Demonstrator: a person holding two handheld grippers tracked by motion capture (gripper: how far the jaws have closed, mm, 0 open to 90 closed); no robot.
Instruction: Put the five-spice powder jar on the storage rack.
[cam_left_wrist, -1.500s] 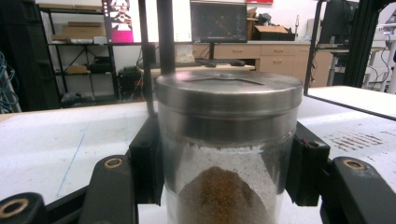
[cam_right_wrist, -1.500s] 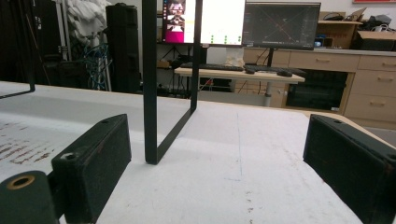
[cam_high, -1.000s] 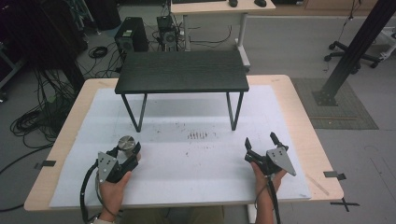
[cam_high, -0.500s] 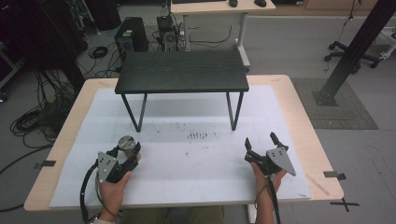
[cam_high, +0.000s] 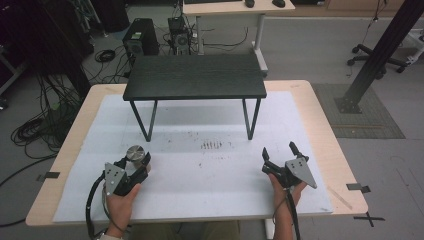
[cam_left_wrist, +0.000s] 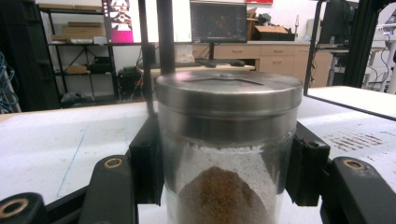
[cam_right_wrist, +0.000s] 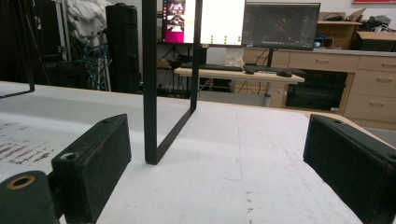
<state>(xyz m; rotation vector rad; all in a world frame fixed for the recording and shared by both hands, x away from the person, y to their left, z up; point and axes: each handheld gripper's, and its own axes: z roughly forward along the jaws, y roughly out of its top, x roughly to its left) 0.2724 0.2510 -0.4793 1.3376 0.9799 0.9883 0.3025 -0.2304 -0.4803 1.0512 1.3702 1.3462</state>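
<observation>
A glass jar (cam_left_wrist: 228, 154) with a steel lid (cam_high: 135, 152) and brown powder inside stands on the white mat at the front left. My left gripper (cam_high: 139, 165) is shut on it, its black pads (cam_left_wrist: 148, 161) pressing both sides of the jar. At the front right my right gripper (cam_high: 281, 155) rests low over the mat, open, with nothing between its pads (cam_right_wrist: 95, 158). In the right gripper view my right gripper (cam_right_wrist: 224, 172) faces a leg (cam_right_wrist: 150, 93) of the small black table.
A small black table (cam_high: 195, 76) on thin metal legs stands at the back middle of the white mat (cam_high: 210, 172). Dark smudges (cam_high: 211, 145) mark the mat in front of it. Desks, monitors and cables lie beyond the wooden tabletop (cam_high: 330, 145).
</observation>
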